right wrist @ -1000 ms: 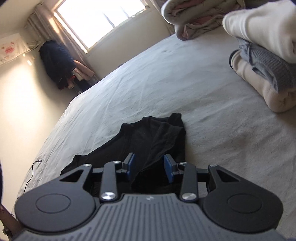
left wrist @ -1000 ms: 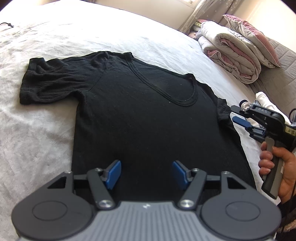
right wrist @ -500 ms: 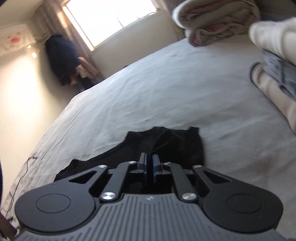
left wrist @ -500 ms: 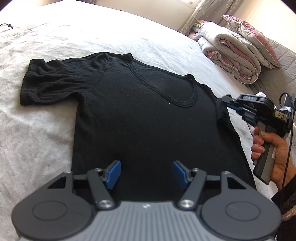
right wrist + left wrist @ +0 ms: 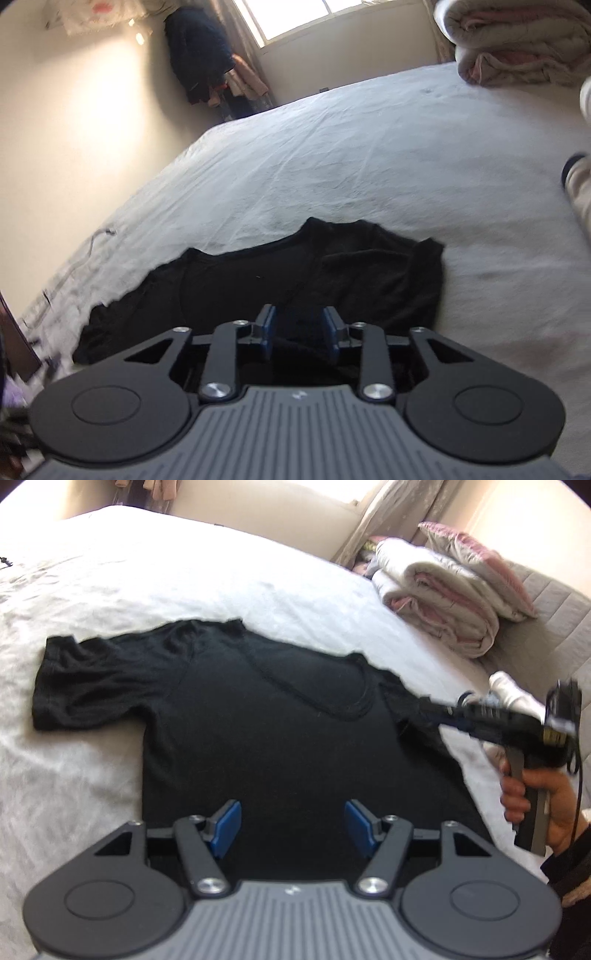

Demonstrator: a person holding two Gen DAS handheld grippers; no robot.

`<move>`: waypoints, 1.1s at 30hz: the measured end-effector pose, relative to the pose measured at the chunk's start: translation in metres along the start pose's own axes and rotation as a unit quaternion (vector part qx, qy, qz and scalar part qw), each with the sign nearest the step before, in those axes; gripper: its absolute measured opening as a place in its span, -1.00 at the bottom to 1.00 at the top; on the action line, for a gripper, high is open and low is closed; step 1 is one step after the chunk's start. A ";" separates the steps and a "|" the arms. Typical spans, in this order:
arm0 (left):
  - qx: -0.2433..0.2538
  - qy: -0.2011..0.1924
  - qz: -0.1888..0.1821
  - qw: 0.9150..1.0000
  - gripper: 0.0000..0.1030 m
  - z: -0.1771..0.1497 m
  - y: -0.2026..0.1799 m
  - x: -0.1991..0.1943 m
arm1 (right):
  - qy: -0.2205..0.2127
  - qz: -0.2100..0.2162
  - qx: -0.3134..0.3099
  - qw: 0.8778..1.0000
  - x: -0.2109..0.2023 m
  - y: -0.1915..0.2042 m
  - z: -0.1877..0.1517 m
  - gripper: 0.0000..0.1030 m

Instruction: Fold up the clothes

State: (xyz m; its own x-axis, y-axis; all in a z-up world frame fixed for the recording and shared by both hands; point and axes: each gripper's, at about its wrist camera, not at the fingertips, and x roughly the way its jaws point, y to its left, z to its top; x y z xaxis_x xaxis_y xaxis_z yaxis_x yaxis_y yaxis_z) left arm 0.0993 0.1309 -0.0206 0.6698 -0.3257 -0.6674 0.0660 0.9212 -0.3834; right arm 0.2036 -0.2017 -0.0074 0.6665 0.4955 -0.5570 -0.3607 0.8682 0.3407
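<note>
A black V-neck T-shirt (image 5: 277, 738) lies flat, front up, on the white bed (image 5: 184, 572). My left gripper (image 5: 291, 823) hovers open over the hem, with nothing between its blue pads. A person's hand (image 5: 535, 797) holds my right gripper (image 5: 428, 709) at the shirt's right sleeve (image 5: 402, 701). In the right wrist view the right gripper (image 5: 297, 328) is over that sleeve (image 5: 388, 273); its jaws are opening. Black cloth of the T-shirt (image 5: 258, 288) shows in the gap, and the pads do not press on it. The other sleeve (image 5: 96, 686) lies spread to the left.
A folded duvet (image 5: 436, 602) and a pink pillow (image 5: 480, 561) are stacked at the bed's far right. Folded light clothes (image 5: 513, 698) lie just behind the right gripper, also seen as folded clothes (image 5: 580, 184). A dark coat (image 5: 199, 55) hangs by the window. A cable (image 5: 103, 232) lies at the bed's left edge.
The right gripper moved in to the right sleeve, rolled, shut half a second ago, and now its jaws stand apart again. The left gripper has stayed over the hem.
</note>
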 end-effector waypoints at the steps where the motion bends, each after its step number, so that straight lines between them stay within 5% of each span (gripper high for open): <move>1: -0.005 -0.001 -0.006 1.000 0.20 0.005 -0.002 0.002 | 0.001 -0.005 -0.025 1.000 -0.004 -0.003 0.000 -0.36; 7: 0.002 -0.003 -0.035 0.999 0.20 0.043 -0.044 0.037 | 0.002 0.004 -0.165 0.986 -0.011 -0.002 -0.024 -0.36; 14: 0.045 -0.026 -0.059 0.997 0.20 0.073 -0.098 0.124 | -0.017 0.014 -0.261 0.965 -0.005 0.007 -0.048 -0.36; 21: 0.067 -0.038 -0.078 0.994 0.14 0.088 -0.112 0.194 | -0.010 0.008 -0.290 0.957 0.008 0.009 -0.056 -0.36; 33: 0.198 -0.039 -0.085 0.976 -0.14 0.102 -0.131 0.219 | -0.030 -0.013 -0.359 0.933 0.025 0.026 -0.063 -0.36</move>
State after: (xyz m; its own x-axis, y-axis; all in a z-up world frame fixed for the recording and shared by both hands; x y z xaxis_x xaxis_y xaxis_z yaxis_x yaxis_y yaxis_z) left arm 0.3129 -0.0392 -0.0517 0.6778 -0.4775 -0.5590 0.4509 0.8706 -0.1969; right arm 0.1697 -0.1647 -0.0606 0.7092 0.4896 -0.5073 -0.6729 0.6848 -0.2797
